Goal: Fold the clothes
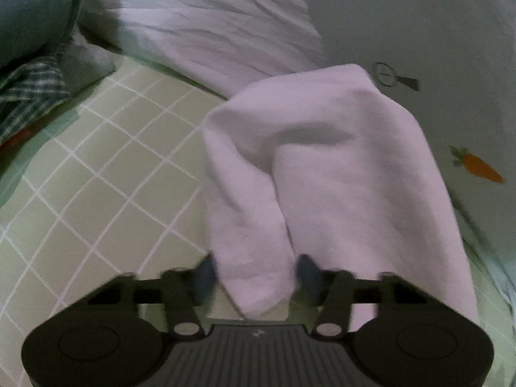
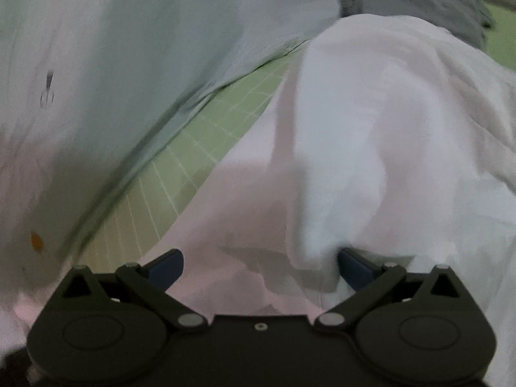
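A pale pink garment (image 1: 322, 167) is bunched up over a green checked sheet (image 1: 106, 174). My left gripper (image 1: 256, 274) has a fold of the garment between its blue fingers (image 1: 204, 274), which stand apart on either side of it; the frame is blurred. In the right wrist view the same pale garment (image 2: 371, 148) spreads under and ahead of my right gripper (image 2: 259, 266). Its jaws are wide open, with cloth lying between and over the right finger (image 2: 353, 266).
A white striped cloth (image 1: 209, 25) lies beyond the garment. A plaid garment (image 1: 29, 93) and a grey one (image 1: 93, 54) sit at the far left. A pale sheet with carrot prints (image 1: 480, 164) is on the right. A grey garment (image 2: 419, 3) lies at the far right of the right wrist view.
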